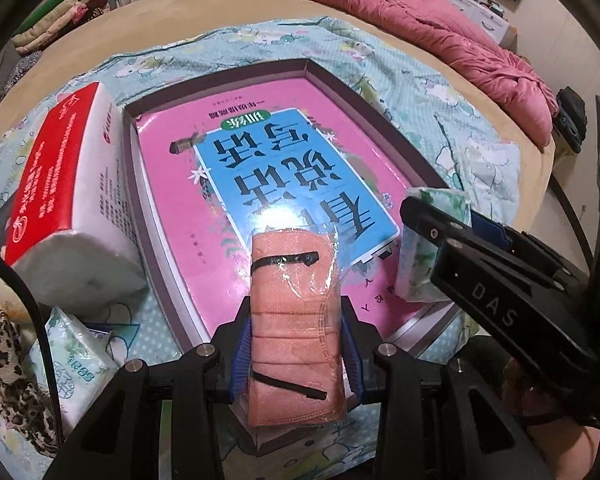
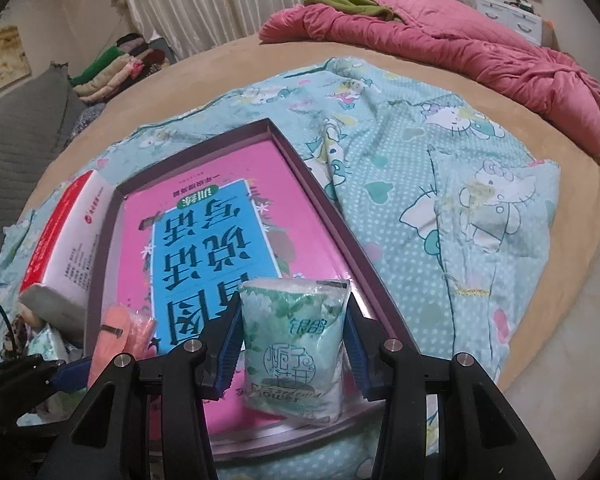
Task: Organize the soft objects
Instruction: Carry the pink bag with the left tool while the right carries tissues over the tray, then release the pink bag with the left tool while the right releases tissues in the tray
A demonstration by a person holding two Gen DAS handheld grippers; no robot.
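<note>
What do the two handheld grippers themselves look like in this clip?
Both the left gripper and the right gripper are matte black angular frames with silver pivot bolts and blue ribbed finger pads. The right one's side reads "DAS". A thin black cable loops at left.

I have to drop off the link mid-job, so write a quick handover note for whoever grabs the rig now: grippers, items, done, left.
Left gripper: shut on the wrapped pack of orange face masks, over the near edge of the shallow box.
Right gripper: shut on the green tissue pack, over the box's near right corner.
In the box: only the pink and blue book.
On the bedsheet left of the box: red and white tissue pack, another green tissue pack, leopard-print cloth.
Done: both items picked up.
Left: likely set both down, then collect the rest.
</note>
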